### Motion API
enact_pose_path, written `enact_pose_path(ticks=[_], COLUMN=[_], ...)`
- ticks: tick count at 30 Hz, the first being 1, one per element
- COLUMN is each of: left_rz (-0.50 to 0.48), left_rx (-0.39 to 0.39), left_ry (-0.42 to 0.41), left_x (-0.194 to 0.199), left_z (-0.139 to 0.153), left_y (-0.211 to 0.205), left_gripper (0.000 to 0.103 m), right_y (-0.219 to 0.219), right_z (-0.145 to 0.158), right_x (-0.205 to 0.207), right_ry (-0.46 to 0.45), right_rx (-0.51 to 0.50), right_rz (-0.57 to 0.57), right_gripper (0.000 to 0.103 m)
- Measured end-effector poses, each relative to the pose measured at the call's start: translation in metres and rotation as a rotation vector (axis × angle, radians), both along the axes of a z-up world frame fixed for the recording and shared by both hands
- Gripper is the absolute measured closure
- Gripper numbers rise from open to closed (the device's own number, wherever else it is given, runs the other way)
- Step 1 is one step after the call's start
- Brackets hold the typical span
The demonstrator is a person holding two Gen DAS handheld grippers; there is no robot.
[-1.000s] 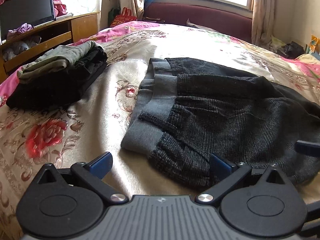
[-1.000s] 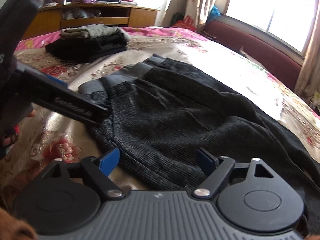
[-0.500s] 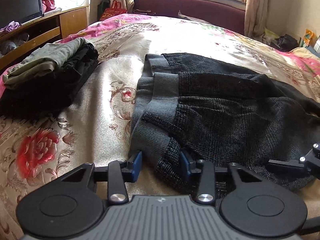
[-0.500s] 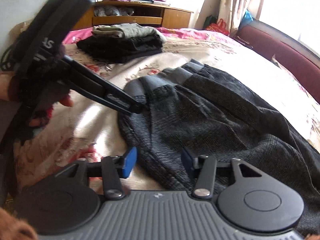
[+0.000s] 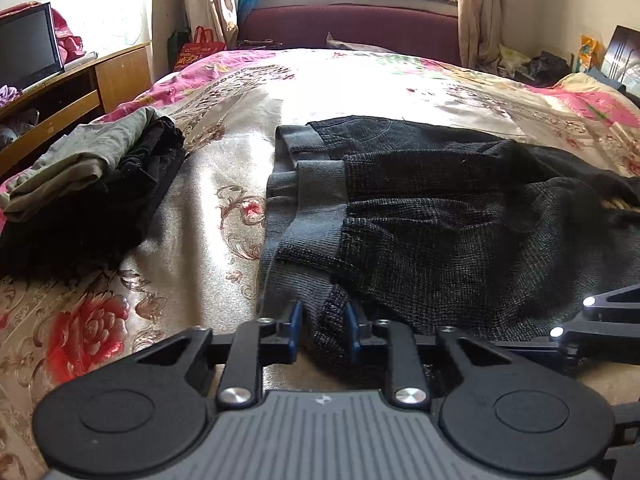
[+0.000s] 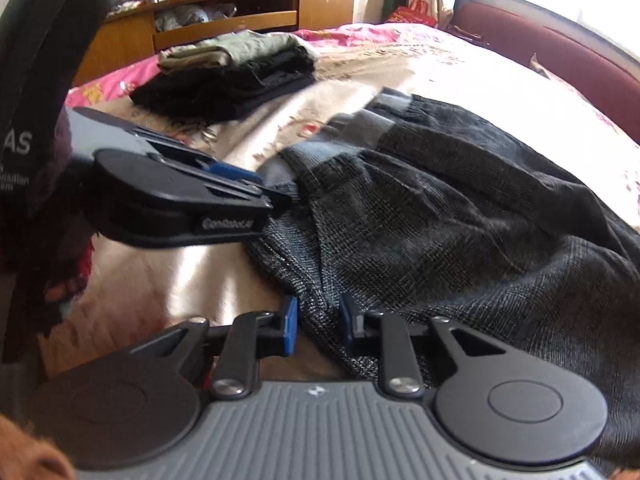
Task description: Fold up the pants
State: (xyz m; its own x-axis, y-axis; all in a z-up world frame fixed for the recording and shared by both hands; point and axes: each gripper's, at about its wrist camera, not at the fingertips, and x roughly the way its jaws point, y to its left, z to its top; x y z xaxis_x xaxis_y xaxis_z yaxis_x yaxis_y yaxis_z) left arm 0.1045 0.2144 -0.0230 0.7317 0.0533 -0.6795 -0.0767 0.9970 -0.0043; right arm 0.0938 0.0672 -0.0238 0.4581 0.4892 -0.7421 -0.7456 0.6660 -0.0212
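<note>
Pants: dark knit pair, lay spread across the bed, grey waistband toward the stack of folded clothes, legs running off to the right.
Left gripper: jaws were closing with the near waistband corner bunched between the 2 blue pads; looked like they were already squeezing cloth.
Right gripper: same deal further along the near edge, closing with a fold of dark fabric between its pads, which seemed to be pinching it.
Layers: honestly couldn't tell how many each pinch had. If only the top layer got caught, lifting would peel the pants open instead of folding them.
Grip depth: both bites looked shallow, right at the hem, so knit could slide out once the weight came on.
Sheet: satin cover sat right under the pads, so a low bite might drag it up too.
Wrinkles: seat was already rumpled; uneven pulling would lock that into the fold.
</note>
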Motion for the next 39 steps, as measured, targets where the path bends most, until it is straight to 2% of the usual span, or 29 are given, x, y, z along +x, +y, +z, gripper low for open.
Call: enact_pose_path(ticks=[6,8,10,13,15,17,20,22,26,27,28,31,33,37,39], left_rz=[0.05,0.07,0.078,0.094,0.082,0.041,-0.066,-0.144,-0.313,-0.344,-0.382,-0.47,-0.517,-0.568,-0.569], left_rx=[0.123,0.152,0.137,0.155,0.163,0.16,0.155,0.134,0.11,0.103,0.082,0.059,0.069,0.08,0.066], left_ry=[-0.008,-0.002,-0.008,-0.037,-0.051,-0.067,-0.096,-0.089,-0.06,-0.052,-0.037,-0.004,0.012,0.067,0.093], left_x=[-0.012,-0.013,-0.016,-0.022,-0.023,-0.021,-0.016,-0.006,0.018,0.024,0.032,0.051,0.059,0.07,0.076], left_z=[0.013,0.015,0.019,0.027,0.032,0.035,0.035,0.032,0.015,0.012,0.008,0.001,-0.001,-0.001,0.001], left_y=[0.026,0.031,0.034,0.03,0.021,0.006,-0.035,-0.068,-0.152,-0.169,-0.187,-0.235,-0.258,-0.286,-0.291], left_gripper=[0.071,0.071,0.071,0.071,0.071,0.071,0.071,0.07,0.068,0.068,0.068,0.068,0.068,0.068,0.068], right_y=[0.045,0.056,0.053,0.017,-0.024,-0.082,-0.188,-0.266,-0.414,-0.443,-0.469,-0.52,-0.535,-0.542,-0.543], right_z=[0.0,0.0,0.007,0.025,0.036,0.04,0.034,0.026,0.012,0.008,0.004,-0.01,-0.011,-0.01,-0.012], right_x=[-0.02,-0.021,-0.022,-0.026,-0.026,-0.023,-0.016,-0.008,0.003,0.002,0.001,0.002,0.007,0.03,0.035], right_ry=[0.008,0.016,0.033,0.065,0.059,0.048,0.005,0.014,0.023,0.029,0.05,0.132,0.139,0.178,0.177], right_rx=[0.038,0.046,0.092,0.178,0.214,0.232,0.171,0.129,0.113,0.122,0.174,0.438,0.544,0.635,0.631], right_rz=[0.096,0.087,0.074,0.031,-0.062,-0.218,-0.541,-0.785,-1.234,-1.325,-1.398,-1.488,-1.51,-1.53,-1.542], right_gripper=[0.081,0.073,0.074,0.071,0.067,0.064,0.063,0.062,0.059,0.059,0.059,0.059,0.059,0.059,0.071])
